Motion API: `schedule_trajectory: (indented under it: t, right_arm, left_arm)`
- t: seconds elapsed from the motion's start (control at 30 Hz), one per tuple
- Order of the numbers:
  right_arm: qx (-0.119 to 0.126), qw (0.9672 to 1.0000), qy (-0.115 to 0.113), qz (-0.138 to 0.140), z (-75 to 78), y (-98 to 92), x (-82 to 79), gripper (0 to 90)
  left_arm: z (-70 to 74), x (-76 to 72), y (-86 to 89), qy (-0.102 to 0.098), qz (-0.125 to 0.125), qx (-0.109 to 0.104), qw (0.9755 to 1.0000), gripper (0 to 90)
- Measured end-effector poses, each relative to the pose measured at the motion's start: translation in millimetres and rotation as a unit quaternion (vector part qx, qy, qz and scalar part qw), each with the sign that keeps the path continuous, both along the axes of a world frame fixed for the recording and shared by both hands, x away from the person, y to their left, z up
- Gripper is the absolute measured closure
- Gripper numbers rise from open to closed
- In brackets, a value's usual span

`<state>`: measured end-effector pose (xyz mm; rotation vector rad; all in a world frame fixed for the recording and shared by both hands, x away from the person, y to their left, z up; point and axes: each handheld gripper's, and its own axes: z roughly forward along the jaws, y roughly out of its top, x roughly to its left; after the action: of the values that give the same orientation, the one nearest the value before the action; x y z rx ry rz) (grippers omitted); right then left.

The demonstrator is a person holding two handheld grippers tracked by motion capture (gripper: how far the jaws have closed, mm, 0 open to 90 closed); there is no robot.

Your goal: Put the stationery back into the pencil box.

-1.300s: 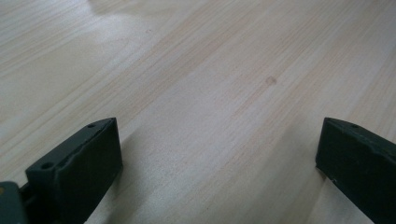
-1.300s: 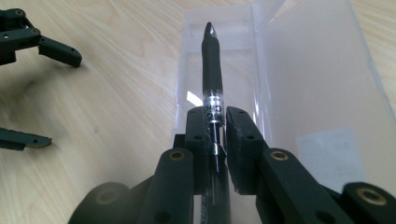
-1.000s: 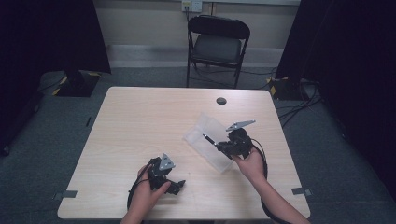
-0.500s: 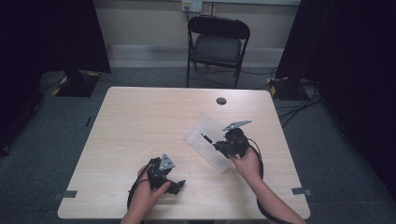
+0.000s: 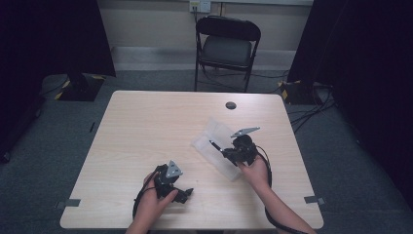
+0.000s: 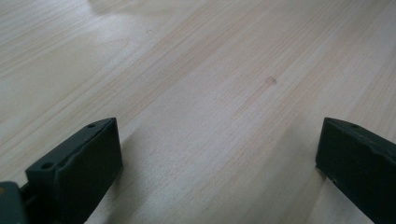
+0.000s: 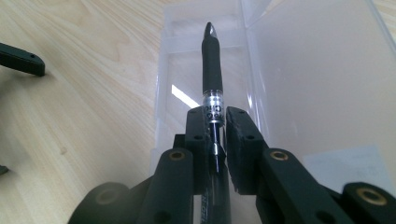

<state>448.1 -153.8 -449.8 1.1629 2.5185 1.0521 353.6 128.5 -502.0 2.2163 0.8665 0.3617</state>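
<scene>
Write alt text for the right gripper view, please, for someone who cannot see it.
Two black jaws clamp a black pen, its tip pointing away over an open clear plastic case lying on a pale wooden table. The case's tray sits under the pen, with its lid spread open at right.

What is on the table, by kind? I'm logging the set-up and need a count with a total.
Black pen with clear barrel band: 1
Clear plastic case, lid open: 1
Small dark round disc: 1
Black two-jaw grippers, left, right: 2
Total: 5
</scene>
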Motion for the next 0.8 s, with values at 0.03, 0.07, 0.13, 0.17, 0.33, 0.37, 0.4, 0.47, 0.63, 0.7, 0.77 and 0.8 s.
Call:
schedule_trajectory:
  t: [0.03, 0.07, 0.13, 0.17, 0.33, 0.37, 0.4, 0.47, 0.63, 0.7, 0.77, 0.8]
  right_arm:
    - [0.0, 1.0, 0.001, -0.002, -0.6, 0.0, 0.3, 79.6]
    - [0.001, 1.0, -0.001, -0.003, -1.1, 0.0, 0.6, 79.6]
    - [0.001, 1.0, -0.001, -0.006, -1.5, 0.0, 1.1, 79.6]
    - [0.002, 1.0, 0.0, -0.005, -1.8, 0.1, 1.4, 79.6]
    - [0.002, 1.0, -0.001, -0.006, -3.5, 1.3, 2.8, 79.5]
    - [0.003, 1.0, -0.001, -0.005, -3.9, 1.4, 2.9, 79.5]
    - [0.003, 1.0, 0.0, -0.008, -4.2, 1.6, 2.9, 79.5]
    - [0.002, 1.0, -0.002, -0.004, -5.7, 2.0, 3.1, 79.6]
    - [0.003, 1.0, -0.002, -0.005, -7.8, 2.9, 3.2, 79.5]
    - [0.003, 1.0, -0.001, -0.006, -8.2, 2.9, 3.5, 79.5]
    - [0.002, 1.0, -0.003, -0.007, -8.3, 2.8, 4.2, 79.5]
    - [0.003, 1.0, -0.003, -0.007, -8.3, 2.7, 4.3, 79.5]
  left_arm:
    - [0.0, 0.0, 0.0, 0.0, 0.0, 0.0, 1.0, 0.0]
    - [0.0, 0.0, 0.0, 0.0, 0.0, 0.0, 1.0, 0.0]
    - [0.0, 0.0, 0.0, 0.0, 0.0, 0.0, 1.0, 0.0]
    - [0.0, 0.0, 0.0, 0.0, 0.0, 0.0, 1.0, 0.0]
    - [0.0, 0.0, 0.0, 0.0, 0.0, 0.0, 1.0, 0.0]
    - [0.0, 0.0, 0.0, 0.0, 0.0, 0.0, 1.0, 0.0]
    - [0.0, 0.0, 0.0, 0.0, 0.0, 0.0, 1.0, 0.0]
    - [0.0, 0.0, 0.0, 0.0, 0.0, 0.0, 1.0, 0.0]
    - [0.0, 0.0, 0.0, 0.0, 0.0, 0.0, 1.0, 0.0]
    - [0.0, 0.0, 0.0, 0.0, 0.0, 0.0, 1.0, 0.0]
    - [0.0, 0.0, 0.0, 0.0, 0.0, 0.0, 1.0, 0.0]
    - [0.0, 0.0, 0.0, 0.0, 0.0, 0.0, 1.0, 0.0]
